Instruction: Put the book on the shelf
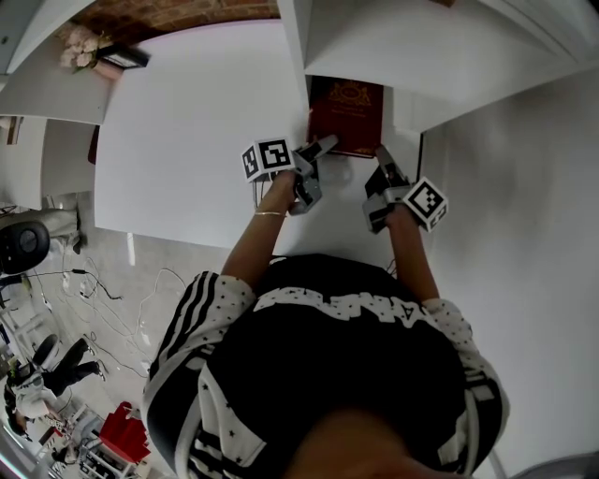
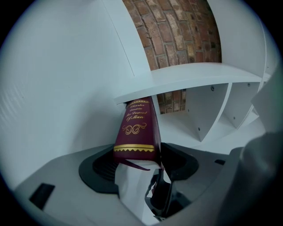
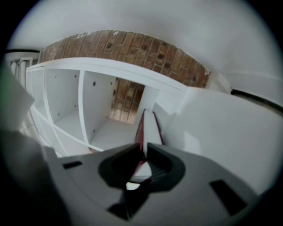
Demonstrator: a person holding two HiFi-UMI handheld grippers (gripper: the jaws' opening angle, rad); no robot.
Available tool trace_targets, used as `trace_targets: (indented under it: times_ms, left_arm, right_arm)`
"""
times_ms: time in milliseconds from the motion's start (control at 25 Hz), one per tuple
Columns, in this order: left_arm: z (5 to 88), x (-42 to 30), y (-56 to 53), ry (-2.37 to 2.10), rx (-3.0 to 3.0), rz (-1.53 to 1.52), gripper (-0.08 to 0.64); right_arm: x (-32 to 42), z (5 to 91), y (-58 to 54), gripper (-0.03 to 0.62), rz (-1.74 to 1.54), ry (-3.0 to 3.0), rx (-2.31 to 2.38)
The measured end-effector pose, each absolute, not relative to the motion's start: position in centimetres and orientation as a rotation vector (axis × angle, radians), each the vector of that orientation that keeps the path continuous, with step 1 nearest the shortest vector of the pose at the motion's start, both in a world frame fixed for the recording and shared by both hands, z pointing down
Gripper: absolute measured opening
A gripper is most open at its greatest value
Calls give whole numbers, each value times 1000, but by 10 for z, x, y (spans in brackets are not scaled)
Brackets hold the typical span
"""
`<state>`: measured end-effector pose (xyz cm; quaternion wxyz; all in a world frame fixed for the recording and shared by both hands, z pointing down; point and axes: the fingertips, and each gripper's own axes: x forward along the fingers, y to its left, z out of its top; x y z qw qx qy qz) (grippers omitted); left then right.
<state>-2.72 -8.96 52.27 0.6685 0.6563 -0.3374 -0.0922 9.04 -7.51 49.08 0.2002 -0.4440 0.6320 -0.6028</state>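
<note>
Both my left gripper (image 1: pixel 323 150) and right gripper (image 1: pixel 383 161) clamp the book (image 1: pixel 346 117) at the mouth of the shelf (image 1: pixel 440 56), and a crooked push could jam it there.

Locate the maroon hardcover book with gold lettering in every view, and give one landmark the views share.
Head view: maroon hardcover book at top centre, half under the white shelf.
Left gripper view: book at centre, gold-lettered spine facing the camera.
Right gripper view: book at centre, seen edge-on.
Shared landmark: red brick wall behind the shelf.
</note>
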Motion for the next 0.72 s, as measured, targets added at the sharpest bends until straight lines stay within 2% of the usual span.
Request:
trace_targets:
  times_ms: [720]
  left_arm:
    - [517,-24,-82,-720,1467,-168,310]
  right_arm:
    - [92,482,-83,66,-1675,1747,-1278]
